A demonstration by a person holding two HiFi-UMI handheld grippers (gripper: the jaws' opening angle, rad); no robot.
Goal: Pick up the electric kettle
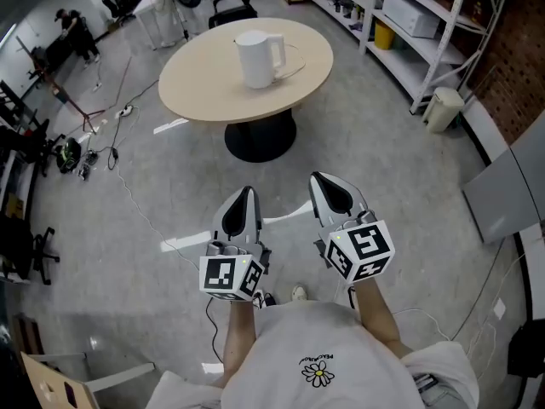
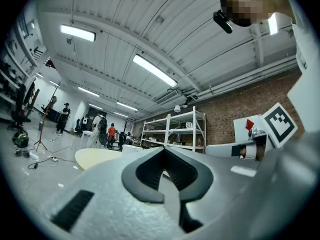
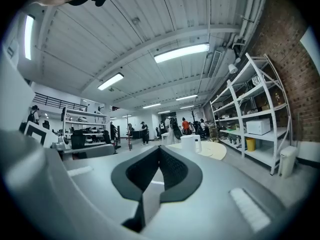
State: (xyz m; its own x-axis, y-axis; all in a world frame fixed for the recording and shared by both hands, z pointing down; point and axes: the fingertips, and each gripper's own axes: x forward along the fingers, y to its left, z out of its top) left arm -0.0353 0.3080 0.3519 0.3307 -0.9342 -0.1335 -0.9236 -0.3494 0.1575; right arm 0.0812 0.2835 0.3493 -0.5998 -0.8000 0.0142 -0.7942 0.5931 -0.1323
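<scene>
A white electric kettle point(image 1: 258, 57) with its handle to the right stands upright on a round beige table point(image 1: 204, 79), far ahead of me. It shows small in the right gripper view as the kettle point(image 3: 191, 143) on the table point(image 3: 212, 149). My left gripper point(image 1: 247, 191) and right gripper point(image 1: 316, 178) are held close to my body over the grey floor, side by side, well short of the table. Both are shut with nothing between the jaws. In the left gripper view the table point(image 2: 97, 156) shows beyond the shut left gripper point(image 2: 163, 151).
White metal shelving point(image 1: 413, 24) with boxes lines the right wall, a small white bin point(image 1: 443, 109) beside it. Cables and stands point(image 1: 68, 147) lie on the floor at left. People point(image 2: 107, 131) stand in the background. A cord runs from the kettle across the tabletop.
</scene>
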